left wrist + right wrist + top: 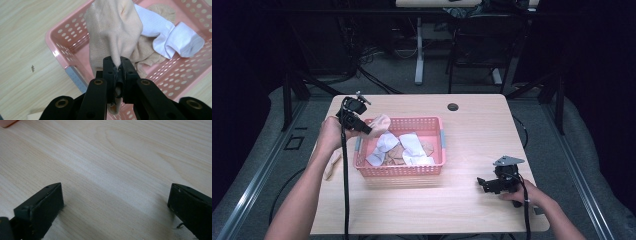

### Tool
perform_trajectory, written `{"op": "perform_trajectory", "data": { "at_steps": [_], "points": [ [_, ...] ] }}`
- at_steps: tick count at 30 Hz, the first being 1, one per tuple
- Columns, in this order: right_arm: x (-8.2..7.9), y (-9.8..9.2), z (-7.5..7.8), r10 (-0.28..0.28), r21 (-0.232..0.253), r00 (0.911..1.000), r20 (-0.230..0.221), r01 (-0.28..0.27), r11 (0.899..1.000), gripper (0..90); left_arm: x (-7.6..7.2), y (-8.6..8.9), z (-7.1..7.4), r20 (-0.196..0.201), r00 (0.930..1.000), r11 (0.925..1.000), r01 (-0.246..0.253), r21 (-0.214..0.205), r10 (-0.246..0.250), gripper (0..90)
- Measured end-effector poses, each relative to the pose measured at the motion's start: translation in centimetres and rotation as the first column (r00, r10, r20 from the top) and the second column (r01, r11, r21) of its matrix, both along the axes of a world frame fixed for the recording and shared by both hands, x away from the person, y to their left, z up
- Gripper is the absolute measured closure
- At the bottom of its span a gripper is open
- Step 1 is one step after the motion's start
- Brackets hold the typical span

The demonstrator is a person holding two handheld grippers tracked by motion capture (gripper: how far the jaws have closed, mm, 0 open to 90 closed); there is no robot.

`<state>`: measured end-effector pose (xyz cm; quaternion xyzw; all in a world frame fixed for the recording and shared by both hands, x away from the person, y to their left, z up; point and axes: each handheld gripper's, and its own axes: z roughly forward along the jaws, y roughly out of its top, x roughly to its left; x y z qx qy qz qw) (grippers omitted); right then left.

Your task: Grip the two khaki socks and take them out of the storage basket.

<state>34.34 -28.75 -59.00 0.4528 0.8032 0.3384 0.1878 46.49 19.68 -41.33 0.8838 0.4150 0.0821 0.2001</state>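
From the high view, the left gripper (371,129) holds a tan sock (380,122) up over the left end of the pink basket (438,150), where more socks lie. The right gripper (482,183) rests low on the table (472,125), well apart from the basket. In the left gripper view, the jaws are pinched tight on the tan sock (112,32), with a white sock (175,37) lying in the basket below. In the right gripper view, the jaws stand wide with nothing between them. This looks like the lifting-out step. Next, the sock likely needs carrying clear of the basket wall and setting down on the table.
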Motion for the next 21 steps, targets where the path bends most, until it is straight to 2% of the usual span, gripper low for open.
{"op": "perform_trajectory", "data": {
  "at_steps": [10,15,21],
  "points": [
    [0.0,0.0,0.0,0.001,0.001,1.0000,-0.001,-0.001,1.000,0.0,-0.8,0.5,2.8,0.036,0.9993,1.0000,-0.004,0.000,0.004,84.1],
    [0.0,0.0,0.0,0.000,0.000,1.0000,-0.001,0.000,1.000,0.0,-1.2,1.5,4.4,0.058,0.9981,0.9998,-0.019,-0.001,0.020,84.1],
    [0.0,0.0,0.0,-0.001,-0.003,1.0000,0.000,0.001,1.000,0.0,-1.7,2.8,5.3,0.073,0.9965,0.9992,-0.040,-0.003,0.041,84.1]
  ]
}}
